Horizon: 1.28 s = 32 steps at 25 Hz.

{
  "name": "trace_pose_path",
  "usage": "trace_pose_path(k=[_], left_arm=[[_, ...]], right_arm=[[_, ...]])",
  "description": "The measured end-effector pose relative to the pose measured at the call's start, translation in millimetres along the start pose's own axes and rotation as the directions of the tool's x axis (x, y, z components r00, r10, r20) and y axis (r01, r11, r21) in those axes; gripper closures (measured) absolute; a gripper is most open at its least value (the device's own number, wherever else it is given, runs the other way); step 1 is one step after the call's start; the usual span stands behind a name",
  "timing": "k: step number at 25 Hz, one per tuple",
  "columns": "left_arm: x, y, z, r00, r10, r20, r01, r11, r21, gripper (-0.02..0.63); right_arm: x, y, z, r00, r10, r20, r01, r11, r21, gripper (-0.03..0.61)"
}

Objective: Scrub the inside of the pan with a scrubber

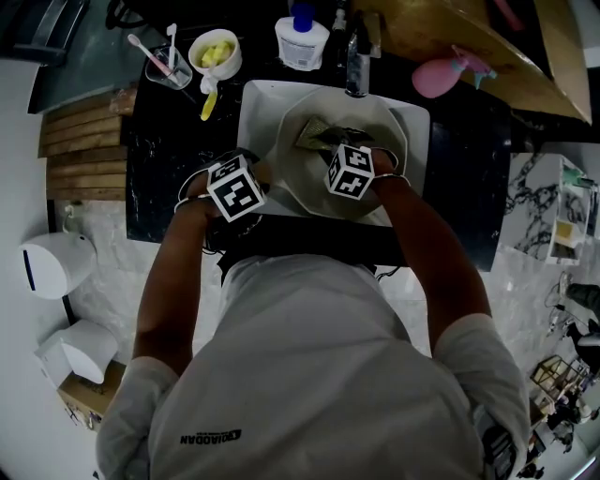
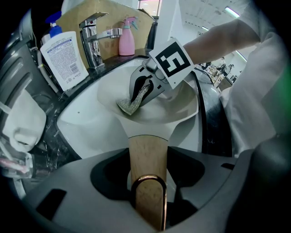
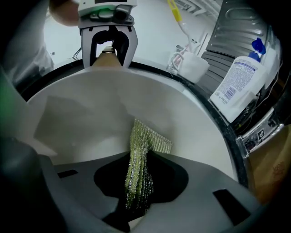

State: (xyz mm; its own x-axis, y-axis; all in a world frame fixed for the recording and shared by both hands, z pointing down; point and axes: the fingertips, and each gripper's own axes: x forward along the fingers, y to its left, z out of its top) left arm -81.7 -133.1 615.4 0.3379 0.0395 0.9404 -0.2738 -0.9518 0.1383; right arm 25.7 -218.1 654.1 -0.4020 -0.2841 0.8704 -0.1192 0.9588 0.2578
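While the pan (image 1: 380, 122) is held over the sink (image 1: 255, 101) by the left gripper (image 2: 148, 189), shut on its handle (image 2: 146, 154), the scrubber (image 3: 137, 170) is clamped in the jaws of the right gripper (image 3: 136, 193) and pressed against the pan's inside.

A black veined worktop (image 1: 169, 178) carries a white square sink (image 1: 253, 122) with a chrome tap (image 1: 356, 67). A slatted wooden board (image 1: 80, 150) lies at its left end. The floor (image 1: 108, 291) is pale and marbled, and ceiling strip lights (image 2: 232, 12) glow beyond.
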Motion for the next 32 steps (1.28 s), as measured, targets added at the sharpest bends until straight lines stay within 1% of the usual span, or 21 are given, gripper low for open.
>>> trace_pose_path(k=[12, 18, 21, 27, 32], left_arm=[[0, 0, 1, 1.0, 0.004, 0.004, -0.004, 1.0, 0.002, 0.367], [0, 0, 1, 1.0, 0.006, 0.004, -0.006, 1.0, 0.005, 0.368], [0, 0, 1, 1.0, 0.008, 0.004, -0.008, 1.0, 0.006, 0.368], [0, 0, 1, 1.0, 0.01, 0.005, -0.01, 1.0, 0.007, 0.368], [1, -1, 1, 1.0, 0.013, 0.002, -0.013, 1.0, 0.009, 0.368]], right_arm=[[-10, 37, 13, 0.994, 0.096, 0.042, -0.094, 0.995, -0.035, 0.48], [-19, 58, 17, 0.985, 0.155, 0.072, -0.153, 0.988, -0.027, 0.48], [-23, 69, 18, 0.977, 0.197, 0.085, -0.195, 0.98, -0.021, 0.479], [-33, 85, 21, 0.951, 0.286, 0.117, -0.29, 0.957, 0.017, 0.48], [-41, 97, 22, 0.926, 0.35, 0.14, -0.36, 0.931, 0.053, 0.48]])
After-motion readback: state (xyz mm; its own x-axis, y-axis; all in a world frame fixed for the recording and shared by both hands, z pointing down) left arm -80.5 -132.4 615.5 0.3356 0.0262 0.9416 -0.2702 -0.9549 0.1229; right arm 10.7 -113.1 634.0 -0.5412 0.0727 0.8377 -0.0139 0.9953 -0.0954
